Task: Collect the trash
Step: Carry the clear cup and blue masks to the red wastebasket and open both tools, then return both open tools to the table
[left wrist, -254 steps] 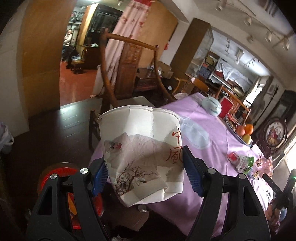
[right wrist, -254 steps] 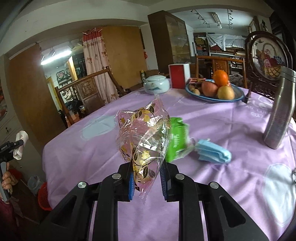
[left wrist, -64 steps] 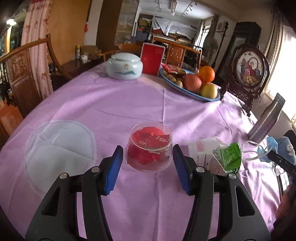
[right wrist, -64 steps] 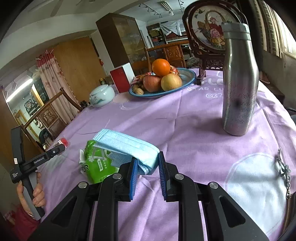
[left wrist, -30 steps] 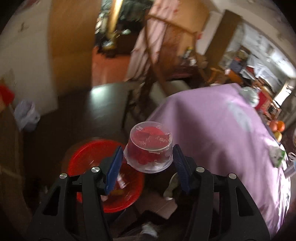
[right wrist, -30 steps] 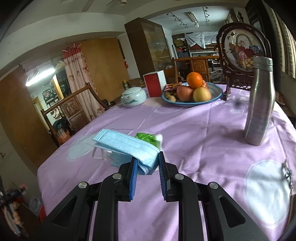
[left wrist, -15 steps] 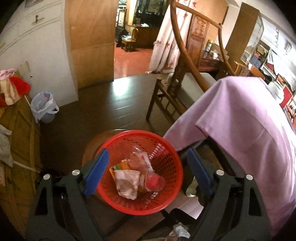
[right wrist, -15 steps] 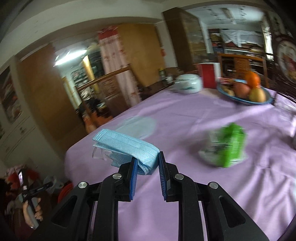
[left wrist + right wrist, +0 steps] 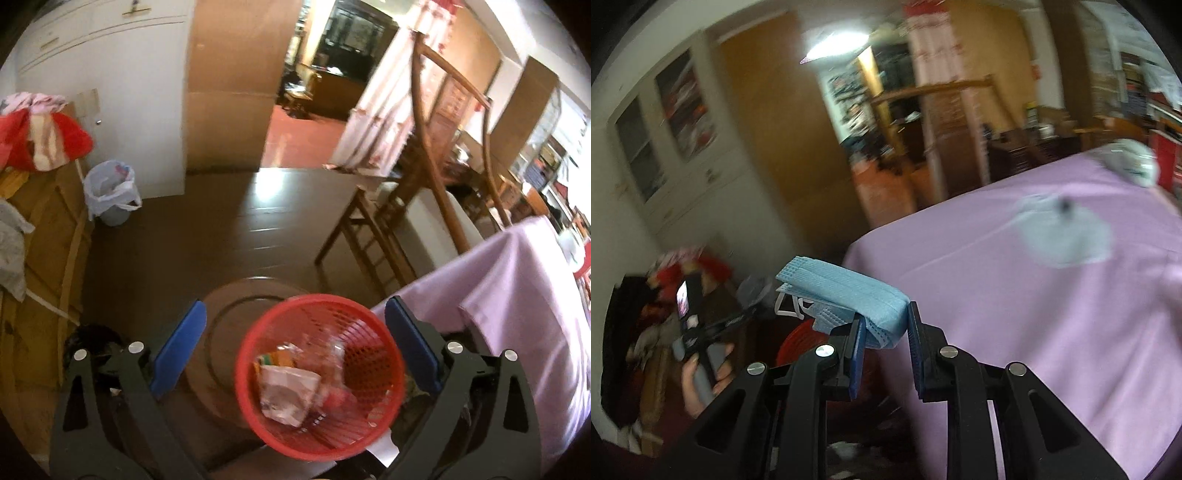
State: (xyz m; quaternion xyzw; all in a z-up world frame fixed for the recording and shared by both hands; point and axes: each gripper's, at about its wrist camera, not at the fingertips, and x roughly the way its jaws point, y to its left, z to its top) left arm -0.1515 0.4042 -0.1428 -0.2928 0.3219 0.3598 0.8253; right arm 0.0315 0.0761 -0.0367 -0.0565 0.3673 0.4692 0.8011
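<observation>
A dark, glossy wooden floor (image 9: 207,221) is filling the left wrist view, with a wooden chair (image 9: 402,206) standing beside a table draped in a purple tablecloth (image 9: 517,295), and a small bin lined with a pale bag (image 9: 110,195) sitting against the white wall. In the right wrist view the same tablecloth (image 9: 1015,295) is spreading across the right half, with a white lidded jar (image 9: 1134,162) resting on it far back. The left gripper (image 9: 295,343) is hanging above the floor with its blue fingers spread wide and nothing between them; the red basket (image 9: 376,354) is sitting directly below, framed between the two fingers, just beside the hanging edge of the cloth. Crumpled wrappers (image 9: 288,391) and a clear cup are lying inside it, though blur is making them hard to sort out. The right gripper (image 9: 884,350) is pinching a folded blue face mask (image 9: 842,291) narrowly by one end, so the rest is sticking out up and to the left, with white ear loops dangling under it. Beyond the mask, a sliver of the basket (image 9: 798,339) is showing, mostly covered by the gripper. The person's left hand (image 9: 701,384) is gripping the other tool's handle at lower left. The whole right view is smeared by motion, so the background shelves are staying unreadable.
</observation>
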